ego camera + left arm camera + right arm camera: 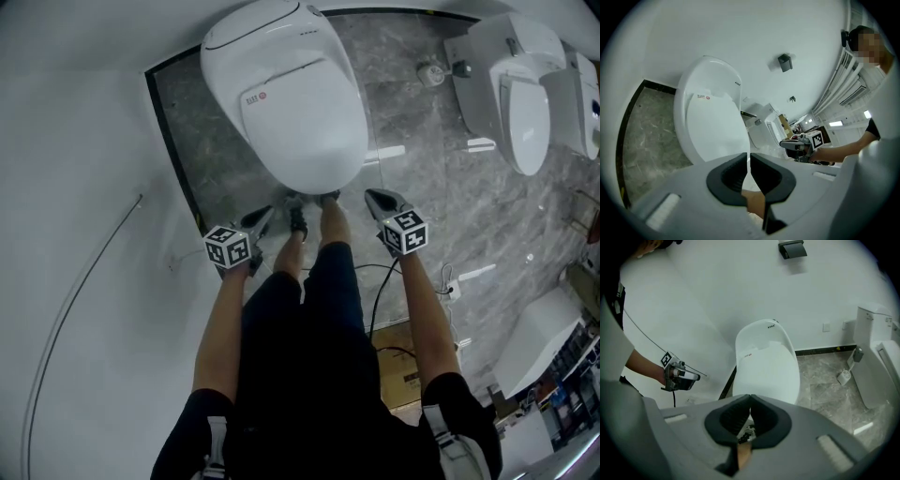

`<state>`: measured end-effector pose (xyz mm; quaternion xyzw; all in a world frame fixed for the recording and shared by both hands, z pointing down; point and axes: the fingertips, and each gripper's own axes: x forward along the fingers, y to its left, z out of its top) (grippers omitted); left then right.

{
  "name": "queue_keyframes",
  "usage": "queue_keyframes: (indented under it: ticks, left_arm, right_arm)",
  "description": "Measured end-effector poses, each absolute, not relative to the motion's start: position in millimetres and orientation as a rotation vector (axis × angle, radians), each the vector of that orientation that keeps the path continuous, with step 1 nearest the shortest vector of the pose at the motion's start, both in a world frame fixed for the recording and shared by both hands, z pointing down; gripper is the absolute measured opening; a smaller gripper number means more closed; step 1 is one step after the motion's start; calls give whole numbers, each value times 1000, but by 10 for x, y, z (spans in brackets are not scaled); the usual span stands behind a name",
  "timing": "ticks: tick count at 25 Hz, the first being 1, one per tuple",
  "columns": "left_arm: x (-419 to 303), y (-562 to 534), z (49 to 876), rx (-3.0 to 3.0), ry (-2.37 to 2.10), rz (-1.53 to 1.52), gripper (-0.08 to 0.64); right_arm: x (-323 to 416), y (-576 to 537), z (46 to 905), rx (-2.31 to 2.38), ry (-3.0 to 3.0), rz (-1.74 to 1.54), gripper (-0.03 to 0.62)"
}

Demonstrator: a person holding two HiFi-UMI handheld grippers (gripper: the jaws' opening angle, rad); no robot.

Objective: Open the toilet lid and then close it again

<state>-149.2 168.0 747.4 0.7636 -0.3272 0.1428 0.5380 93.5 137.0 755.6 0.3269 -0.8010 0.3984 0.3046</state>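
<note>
A white toilet stands against the wall with its lid down. Both grippers hang in front of its front rim, apart from it. My left gripper is at the left of the bowl's nose, shut with nothing between its jaws. My right gripper is at the right, also shut and empty. In the left gripper view the lid lies beyond the closed jaws, and the right gripper shows off to the side. In the right gripper view the toilet sits ahead of the closed jaws.
The person's legs and feet stand right before the bowl. A second toilet is at the right, with a small fitting on the grey marble floor between the two. A black cable and a cardboard box lie behind at the right.
</note>
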Motion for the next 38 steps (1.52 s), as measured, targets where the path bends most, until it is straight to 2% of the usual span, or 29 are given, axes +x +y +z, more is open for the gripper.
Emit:
queue_keyframes:
  ticks: [22, 24, 27, 29, 30, 35, 38]
  left_arm:
    - [-1282, 1901, 9057, 1649, -750, 419, 14]
    - [-1297, 1893, 9166, 1635, -767, 412, 15]
    - [-1321, 1853, 9316, 1601, -809, 392, 35]
    - [-1330, 1832, 9419, 1570, -835, 387, 152]
    - [-1330, 1823, 9460, 1557, -843, 382, 172]
    - [-1374, 1734, 9649, 1485, -920, 336, 175]
    - [-1384, 1692, 9748, 1425, -981, 289, 205]
  right_arm:
    - [1073, 1392, 9142, 924, -1982, 1167, 3]
    - [1065, 1391, 9259, 930, -1966, 1182, 57]
    - [1080, 1348, 9399, 965, -1949, 1186, 86]
    - [1111, 1319, 9475, 1005, -1932, 1203, 115]
    - [1120, 1312, 9509, 1026, -1923, 1226, 141]
    - [1142, 1261, 9687, 1154, -1856, 1397, 239]
    - [1126, 1263, 9777, 1197, -1812, 1483, 258]
